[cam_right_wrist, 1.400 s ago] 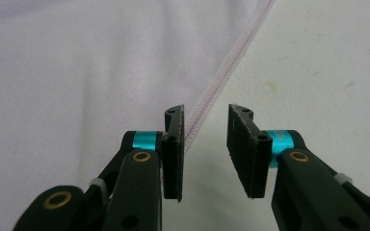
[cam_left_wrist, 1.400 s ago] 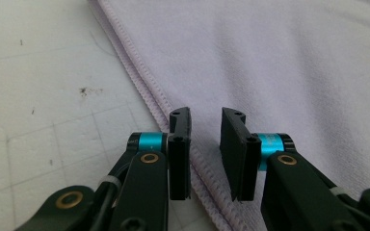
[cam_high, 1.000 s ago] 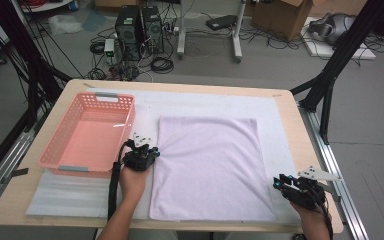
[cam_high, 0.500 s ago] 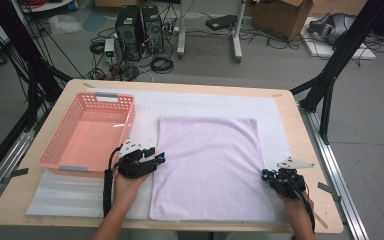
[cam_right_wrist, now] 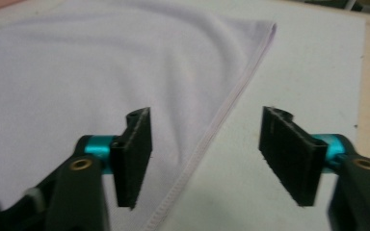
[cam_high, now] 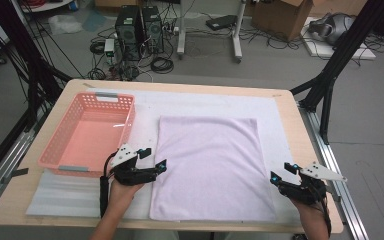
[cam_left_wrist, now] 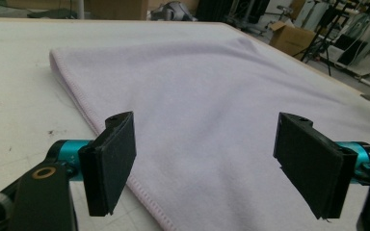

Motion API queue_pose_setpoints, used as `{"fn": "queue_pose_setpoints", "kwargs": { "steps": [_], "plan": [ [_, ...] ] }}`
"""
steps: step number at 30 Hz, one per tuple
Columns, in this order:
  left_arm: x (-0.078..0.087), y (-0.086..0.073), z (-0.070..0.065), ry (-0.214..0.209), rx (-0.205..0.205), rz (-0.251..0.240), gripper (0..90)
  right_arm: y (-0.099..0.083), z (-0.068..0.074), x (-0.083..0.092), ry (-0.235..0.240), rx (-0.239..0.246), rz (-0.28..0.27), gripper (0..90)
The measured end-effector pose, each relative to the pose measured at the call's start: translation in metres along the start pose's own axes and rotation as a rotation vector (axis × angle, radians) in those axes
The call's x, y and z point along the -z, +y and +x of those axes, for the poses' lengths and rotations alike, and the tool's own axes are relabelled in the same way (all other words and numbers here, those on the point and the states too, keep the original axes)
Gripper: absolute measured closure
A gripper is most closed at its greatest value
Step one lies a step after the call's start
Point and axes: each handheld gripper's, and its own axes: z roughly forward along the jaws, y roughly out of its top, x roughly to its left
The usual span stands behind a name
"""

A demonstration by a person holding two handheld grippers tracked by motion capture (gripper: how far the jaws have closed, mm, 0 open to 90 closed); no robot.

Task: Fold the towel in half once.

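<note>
A pale lilac towel [cam_high: 210,165] lies spread flat on the white mat [cam_high: 65,192]. My left gripper [cam_high: 154,157] sits at the towel's left edge near the front. Its jaws have just been opening and stand wide with nothing pinched; in the left gripper view [cam_left_wrist: 207,144] the towel [cam_left_wrist: 212,86] and its hem lie below them. My right gripper [cam_high: 282,172] is at the towel's right edge near the front. Its jaws have also just been opening; in the right gripper view [cam_right_wrist: 204,144] the towel's hem [cam_right_wrist: 231,101] runs on the mat beneath the open gap.
A pink plastic basket [cam_high: 55,135] stands on the left of the mat, just behind my left hand. The wooden table edge [cam_high: 305,130] runs close to my right gripper. Computers, cables and boxes lie on the floor beyond the table.
Both grippers' jaws have opened. The right hand moved in to the towel's right edge, then drew back slightly. The left hand stayed at the left edge. The towel lies flat.
</note>
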Motion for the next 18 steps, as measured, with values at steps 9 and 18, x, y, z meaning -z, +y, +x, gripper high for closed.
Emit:
{"fn": "queue_pose_setpoints", "kwargs": {
  "steps": [9, 18],
  "plan": [
    [0.0054, 0.0008, 0.0024, 0.011, 0.012, -0.008, 22.6, 0.0006, 0.0001, -0.0008, -0.013, -0.006, -0.013, 20.5],
    [0.0041, 0.0002, 0.0038, 0.010, 0.009, 0.001, 22.7, -0.0001, 0.0015, -0.0060, 0.002, 0.001, 0.005, 20.1]
  ]
}}
